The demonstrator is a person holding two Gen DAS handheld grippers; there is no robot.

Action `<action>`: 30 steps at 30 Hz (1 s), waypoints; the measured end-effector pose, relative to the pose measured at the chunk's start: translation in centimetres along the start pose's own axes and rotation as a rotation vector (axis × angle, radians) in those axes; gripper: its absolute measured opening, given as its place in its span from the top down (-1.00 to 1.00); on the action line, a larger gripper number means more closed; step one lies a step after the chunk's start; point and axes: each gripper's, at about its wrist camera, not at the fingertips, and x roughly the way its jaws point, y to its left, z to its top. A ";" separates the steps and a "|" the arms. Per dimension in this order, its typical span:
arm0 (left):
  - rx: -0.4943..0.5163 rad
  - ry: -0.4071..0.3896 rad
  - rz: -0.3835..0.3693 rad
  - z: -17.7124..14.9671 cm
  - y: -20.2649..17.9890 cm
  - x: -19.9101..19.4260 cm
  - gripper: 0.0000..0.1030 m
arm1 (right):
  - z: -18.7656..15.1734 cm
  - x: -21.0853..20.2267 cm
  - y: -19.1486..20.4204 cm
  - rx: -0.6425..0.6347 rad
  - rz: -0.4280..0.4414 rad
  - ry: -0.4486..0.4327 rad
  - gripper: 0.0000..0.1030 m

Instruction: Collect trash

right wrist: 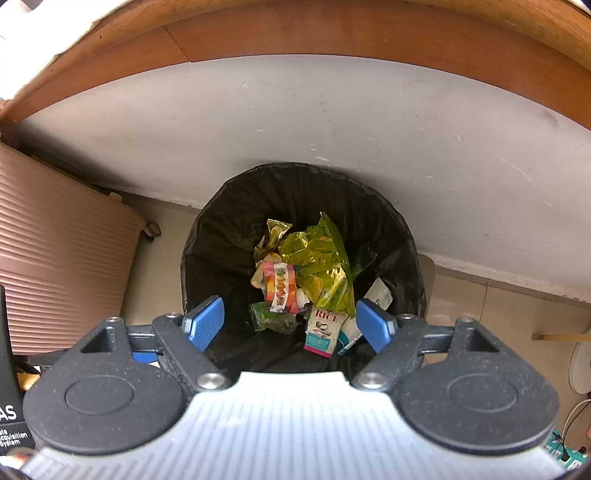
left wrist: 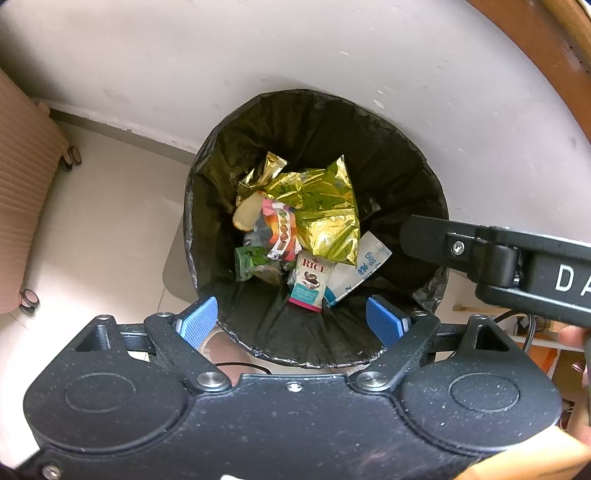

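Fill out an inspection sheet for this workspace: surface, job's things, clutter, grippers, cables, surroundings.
Surface: pale tiled floor, no loose trash seen on it.
Job's things: trash bin lined with a black bag, holding a gold foil bag, a RICE packet, a white paper bag, a green wrapper and other wrappers.
Clutter: nothing seen.
Grippers: left gripper and right gripper both open, empty, above the bin.
Cables: black cable at the right; thin one under the left gripper.
Surroundings: white wall, wooden edge above, pink ribbed suitcase on wheels at the left.
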 end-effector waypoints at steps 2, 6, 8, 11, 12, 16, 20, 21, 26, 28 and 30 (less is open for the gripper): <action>-0.002 0.000 0.007 -0.1 0.0 0.0 -0.69 | 0.0 0.1 0.1 0.001 -0.001 0.000 -0.68; -0.002 0.002 0.007 -0.1 0.0 0.1 -0.69 | 0.0 0.1 0.0 0.001 -0.002 0.000 -0.68; 0.001 0.002 0.008 -0.2 -0.1 0.1 -0.69 | -0.1 -0.1 0.0 0.001 -0.002 -0.001 -0.68; 0.003 0.000 0.013 -0.2 -0.1 0.1 -0.69 | -0.3 -0.2 -0.2 0.000 -0.005 -0.001 -0.68; 0.004 0.001 0.014 -0.2 -0.1 0.1 -0.69 | -0.4 -0.2 -0.2 0.001 -0.005 -0.001 -0.68; -0.001 0.000 0.006 -0.1 0.1 0.0 -0.69 | -0.4 -0.3 -0.3 0.000 -0.004 -0.001 -0.69; -0.005 -0.007 0.014 -0.1 0.2 0.0 -0.69 | -0.4 -0.2 -0.2 0.001 -0.005 0.000 -0.69; -0.002 -0.009 0.019 0.0 0.2 0.0 -0.68 | -0.4 -0.2 -0.2 0.001 -0.004 0.000 -0.69; 0.014 -0.013 0.032 -0.1 0.0 0.0 -0.68 | -0.4 -0.2 -0.2 0.001 -0.006 0.001 -0.69; 0.012 -0.013 0.033 -0.1 0.0 0.0 -0.68 | -0.5 -0.2 -0.2 0.000 -0.008 0.001 -0.69; 0.014 -0.013 0.033 -0.1 0.0 0.0 -0.68 | -0.6 -0.2 -0.2 0.000 -0.009 0.002 -0.69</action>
